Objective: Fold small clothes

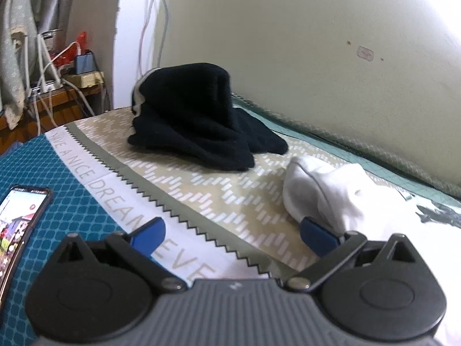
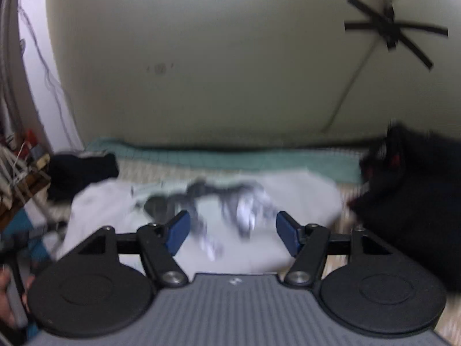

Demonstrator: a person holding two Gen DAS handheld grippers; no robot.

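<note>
The white garment (image 2: 291,201), printed with a blurred grey-black graphic, lies spread flat across the centre of the right wrist frame, with the right gripper (image 2: 233,230) above it, jaws apart and nothing between them. In the left wrist frame its bunched white edge (image 1: 325,193) sits at centre right, just beside the right-hand pad of the left gripper (image 1: 233,233), whose jaws stand wide and empty. A dark folded garment (image 1: 198,115) rests upper centre on the patterned bedcover (image 1: 201,190).

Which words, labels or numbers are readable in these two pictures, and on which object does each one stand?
"HAVE A NICE DREAM EVE", first and last words cut off: pale band of the patterned bed sheet.
Lit phone screen: too small to read.
Print on the white garment: blurred, unreadable.
</note>
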